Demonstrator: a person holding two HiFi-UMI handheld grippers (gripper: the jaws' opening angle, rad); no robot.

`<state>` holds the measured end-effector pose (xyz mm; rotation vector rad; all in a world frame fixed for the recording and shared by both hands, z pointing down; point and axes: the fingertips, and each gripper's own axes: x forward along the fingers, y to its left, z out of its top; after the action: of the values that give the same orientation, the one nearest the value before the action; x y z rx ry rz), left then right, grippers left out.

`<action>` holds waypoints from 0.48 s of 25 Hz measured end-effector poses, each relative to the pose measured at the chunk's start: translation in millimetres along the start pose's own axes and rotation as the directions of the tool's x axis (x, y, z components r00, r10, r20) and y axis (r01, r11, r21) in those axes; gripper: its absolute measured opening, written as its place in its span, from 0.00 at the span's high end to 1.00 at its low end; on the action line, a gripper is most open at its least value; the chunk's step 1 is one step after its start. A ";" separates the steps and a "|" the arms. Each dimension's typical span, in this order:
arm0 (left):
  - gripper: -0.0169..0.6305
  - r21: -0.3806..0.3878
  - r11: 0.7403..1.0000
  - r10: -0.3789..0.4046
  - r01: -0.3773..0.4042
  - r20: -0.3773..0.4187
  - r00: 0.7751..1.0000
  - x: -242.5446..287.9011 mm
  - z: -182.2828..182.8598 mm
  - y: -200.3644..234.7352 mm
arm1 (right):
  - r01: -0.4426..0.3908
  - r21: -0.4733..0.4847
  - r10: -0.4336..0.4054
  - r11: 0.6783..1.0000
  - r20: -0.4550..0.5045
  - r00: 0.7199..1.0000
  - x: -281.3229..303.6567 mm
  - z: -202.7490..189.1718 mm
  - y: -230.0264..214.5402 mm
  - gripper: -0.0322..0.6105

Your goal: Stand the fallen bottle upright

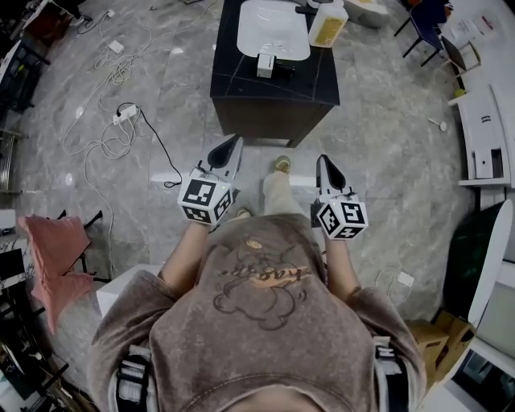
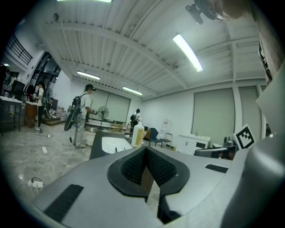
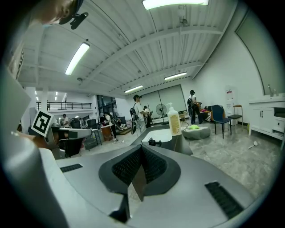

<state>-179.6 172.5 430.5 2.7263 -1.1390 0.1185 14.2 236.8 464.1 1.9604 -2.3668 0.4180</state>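
Observation:
A pale yellow pump bottle (image 1: 328, 22) stands upright on the far right corner of a dark counter (image 1: 273, 92), beside a white basin (image 1: 273, 28). The bottle (image 3: 174, 119) is upright in the right gripper view too, and the bottle (image 2: 137, 134) shows small and upright in the left gripper view. My left gripper (image 1: 232, 142) and right gripper (image 1: 323, 160) are held side by side in front of the person's chest, well short of the counter, pointing toward it. Each of them is shut with nothing between its pads: left gripper (image 2: 146, 149), right gripper (image 3: 141, 148).
White and black cables with a power strip (image 1: 125, 113) trail over the grey marble floor at left. A pink cloth (image 1: 52, 257) hangs at the left edge. A blue chair (image 1: 426, 20) and a white shelf unit (image 1: 483, 133) stand at right, cardboard boxes (image 1: 434, 338) at lower right. People stand in the background.

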 end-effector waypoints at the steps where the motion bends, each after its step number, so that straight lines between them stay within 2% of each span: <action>1: 0.95 -0.002 1.000 0.001 -0.001 0.003 1.000 2.5 0.7 2.6 | 0.004 -0.001 -0.004 1.000 0.001 1.000 2.0 0.7 -1.0 0.95; 12: 0.95 0.004 1.000 -0.003 0.003 0.014 1.000 51.7 7.7 38.6 | 0.004 0.013 -0.004 1.000 0.008 1.000 55.9 8.1 -18.5 0.95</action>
<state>-170.7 108.4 435.7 2.7361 -1.1395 0.1019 22.1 178.2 470.8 1.9754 -2.3706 0.4271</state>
